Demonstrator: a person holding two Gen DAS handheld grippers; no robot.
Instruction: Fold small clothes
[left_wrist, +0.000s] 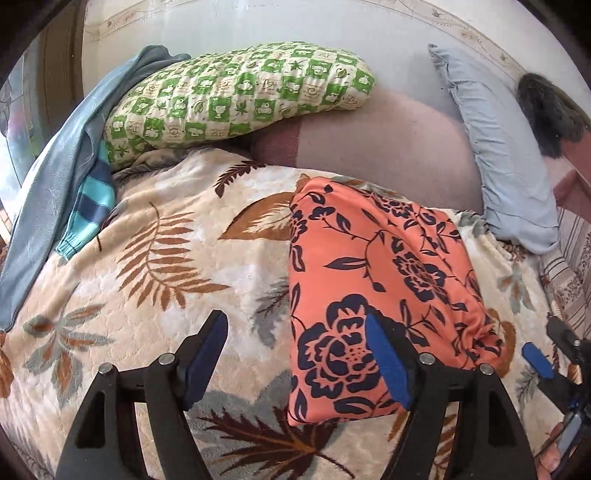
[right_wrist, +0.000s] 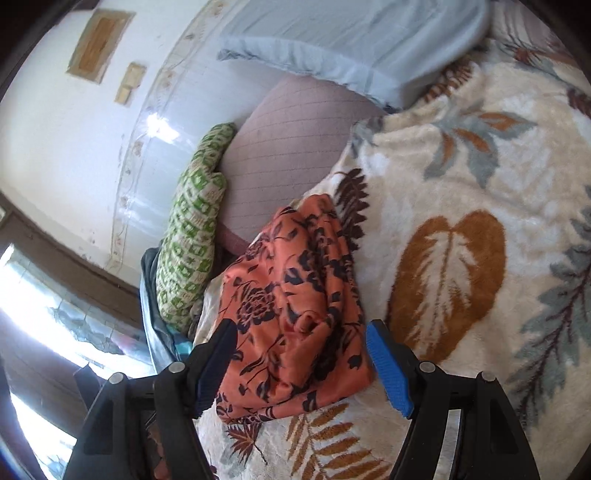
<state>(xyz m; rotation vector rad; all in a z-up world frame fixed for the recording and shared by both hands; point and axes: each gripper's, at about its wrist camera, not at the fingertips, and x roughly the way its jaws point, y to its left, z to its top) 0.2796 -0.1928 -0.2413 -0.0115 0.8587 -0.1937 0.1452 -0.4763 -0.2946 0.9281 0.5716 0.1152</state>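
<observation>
You're hovering both grippers, left (left_wrist: 295, 362) and right (right_wrist: 301, 365), jaws wide and gripping nothing, over the folded orange garment (left_wrist: 373, 280) mid-blanket (left_wrist: 147, 280); next, probably set it aside.

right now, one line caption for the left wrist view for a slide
Open left hand-held gripper above a folded orange floral garment on a leaf-print blanket, green checked pillow behind.

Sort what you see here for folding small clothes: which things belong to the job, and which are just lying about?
Job: orange floral garment, left gripper, right gripper.
Lying about: green checked pillow, pale blue pillow, blue striped garment, leaf-print blanket.
</observation>
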